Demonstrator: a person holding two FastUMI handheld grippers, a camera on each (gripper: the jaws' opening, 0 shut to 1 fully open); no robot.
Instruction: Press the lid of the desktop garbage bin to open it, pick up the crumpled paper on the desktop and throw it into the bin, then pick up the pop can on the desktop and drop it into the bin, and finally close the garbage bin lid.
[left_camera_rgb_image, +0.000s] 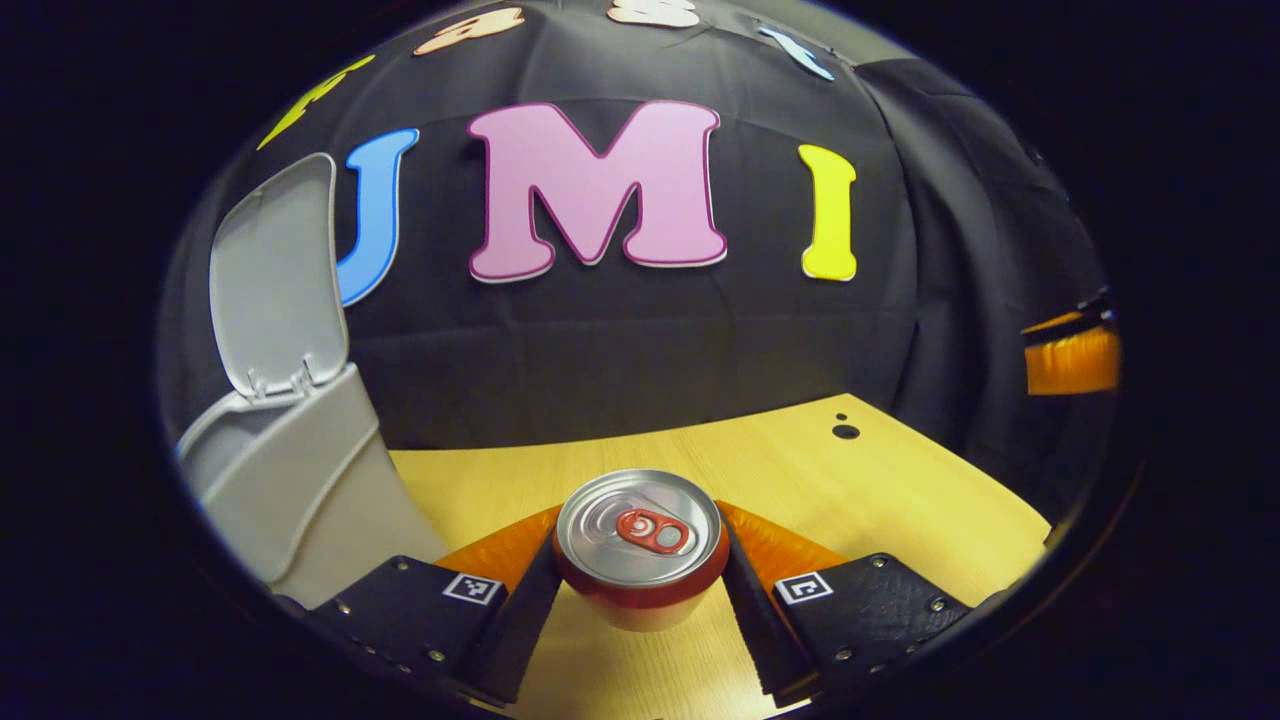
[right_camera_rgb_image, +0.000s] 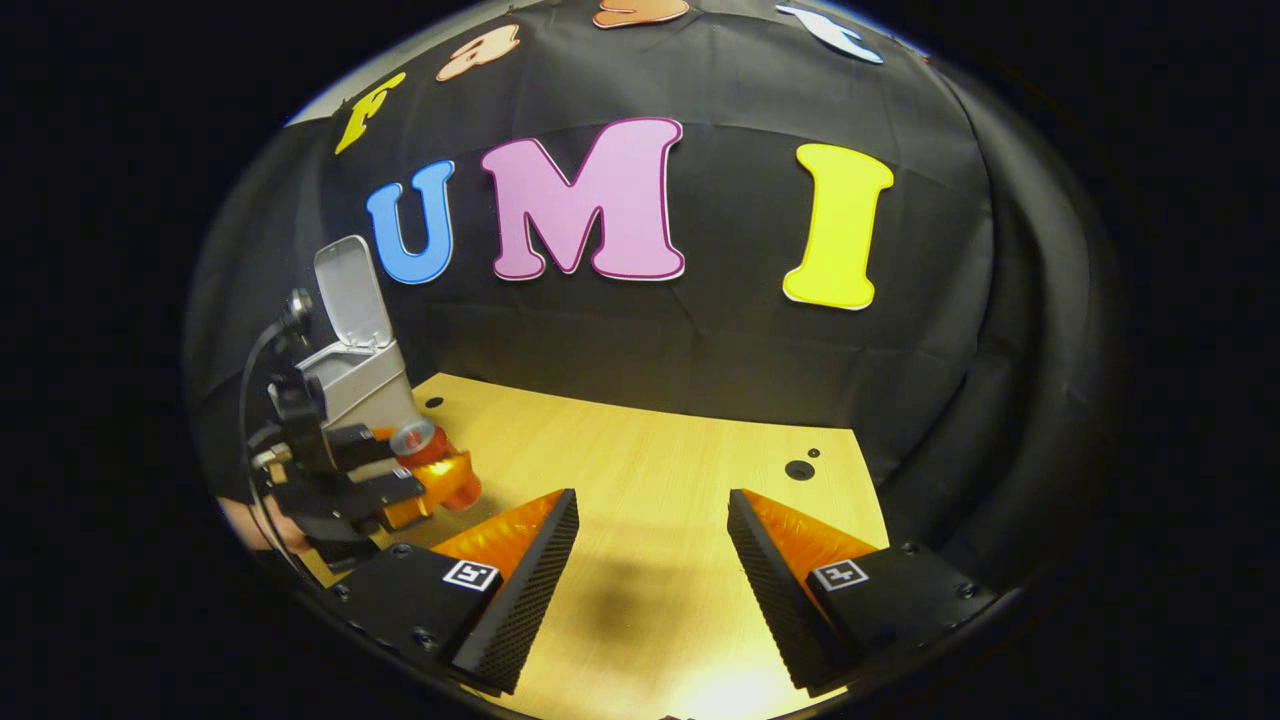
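Fingers of the left gripper (left_camera_rgb_image: 640, 600) squeeze the red pop can with the shiny silver top (left_camera_rgb_image: 640, 548) from both sides, low over the pale wooden desktop (left_camera_rgb_image: 880, 500). The right gripper (right_camera_rgb_image: 650, 590) hangs over bare wood, its jaws wide apart and holding nothing. Farther back, the grey plastic garbage bin (left_camera_rgb_image: 300, 490) stands with its lid (left_camera_rgb_image: 275, 285) up. I see no crumpled paper, so it is probably inside already. Dropping the can and closing the lid are left.

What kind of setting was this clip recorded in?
Most likely a staged recording booth, not a real home: a black cloth wall backs a bare wooden tabletop, with a grey desktop bin, lid up, and a pop can clamped in the left gripper.
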